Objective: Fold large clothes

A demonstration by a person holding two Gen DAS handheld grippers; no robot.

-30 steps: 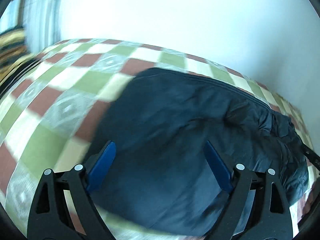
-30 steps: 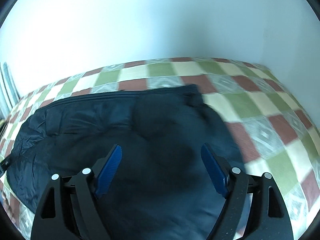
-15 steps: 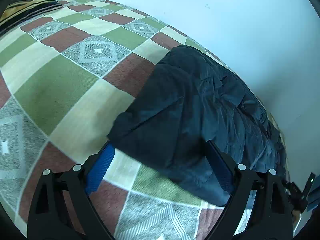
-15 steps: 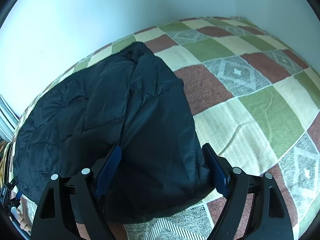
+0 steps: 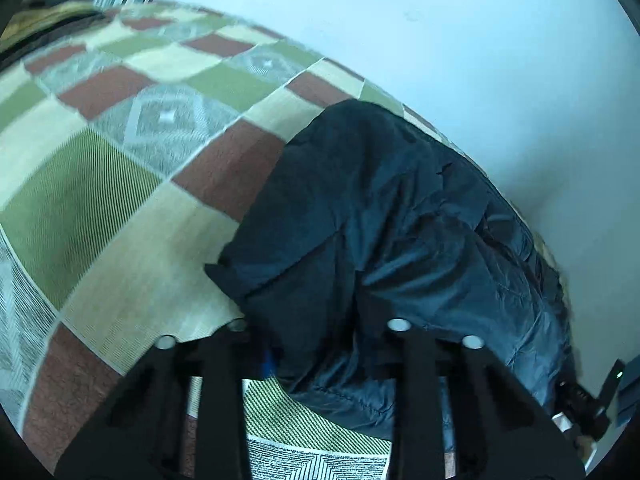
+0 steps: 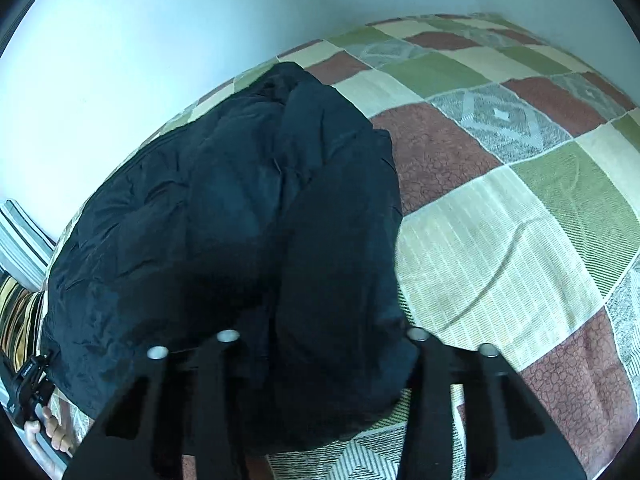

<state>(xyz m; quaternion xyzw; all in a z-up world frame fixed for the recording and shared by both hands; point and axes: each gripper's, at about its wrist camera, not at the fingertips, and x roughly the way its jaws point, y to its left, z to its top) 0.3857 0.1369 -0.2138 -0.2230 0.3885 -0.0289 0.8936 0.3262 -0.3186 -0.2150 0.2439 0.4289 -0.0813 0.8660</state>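
Hidden: fingertips of both grippers buried under fabric; blue pads mostly covered, only a sliver of blue showing at the left gripper point(image 5: 316, 344).
Cut off: far end of the dark navy quilted puffer jacket point(image 5: 392, 240) running out of the left wrist view at lower right; near hem lost behind black gripper frames in both views.
Blur: left wrist view smeared, quilt pattern soft at the edges.
Left gripper: fingers drawn partway in, jacket edge bunched between them; real pinch or not, cannot tell.
Right gripper point(image 6: 324, 344): fingers likewise narrowed with a thick fold of jacket point(image 6: 248, 240) between them; contact point hidden, grip cannot be confirmed.
Jacket position: lying on the checked green, cream and rust patchwork bedspread point(image 5: 120, 184), long side close to the pale blue wall point(image 5: 440, 40), near edge directly at both grippers.
Bedspread, right view point(image 6: 500, 220): bare to the right of the jacket.
Edge detail: other handheld gripper and fingers point(image 6: 56, 436) at lower left of right wrist view.
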